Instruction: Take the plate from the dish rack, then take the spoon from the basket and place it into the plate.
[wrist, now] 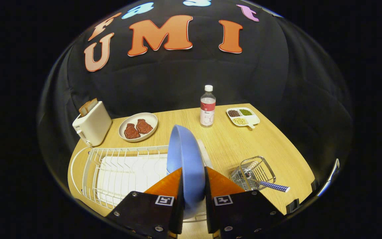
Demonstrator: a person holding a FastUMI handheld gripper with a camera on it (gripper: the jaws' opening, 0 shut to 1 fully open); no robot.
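A blue plate (186,156) stands on edge between my fingers, at the right end of the white wire dish rack (111,169). My gripper (193,189) is shut on the plate's rim, one finger on each face. I cannot tell whether the plate still rests in the rack or hangs just above it. To the right of the fingers lies a small wire basket (254,172) tipped on its side. A spoon (272,186) with a blue-and-white checked handle pokes out of it toward the table's right edge.
Beyond the rack stand a white toaster (93,124) holding bread, a white dish with two meat pieces (138,127), a water bottle (207,108) and a divided tray of beans (242,116). Bare wooden table (230,146) lies between plate and basket.
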